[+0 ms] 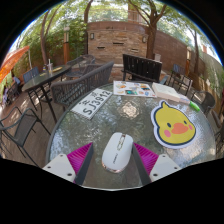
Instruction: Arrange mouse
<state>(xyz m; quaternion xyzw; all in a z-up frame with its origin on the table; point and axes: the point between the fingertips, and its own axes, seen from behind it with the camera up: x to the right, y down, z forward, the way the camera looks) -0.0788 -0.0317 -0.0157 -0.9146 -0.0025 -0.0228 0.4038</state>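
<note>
A white computer mouse (118, 151) lies on the round glass table (100, 125), between my two fingers with a gap on each side. My gripper (114, 160) is open, its magenta pads (80, 157) standing to the left and right of the mouse. Just ahead and to the right lies a mouse pad shaped like a yellow duck (173, 124). The mouse rests on the glass, not on the duck pad.
A white card with lettering (92, 101) lies at the far left of the table, a small white object (130, 110) at its middle, papers (134, 88) at the far side. Black metal chairs (76, 82) stand around; a stone wall (120, 40) is behind.
</note>
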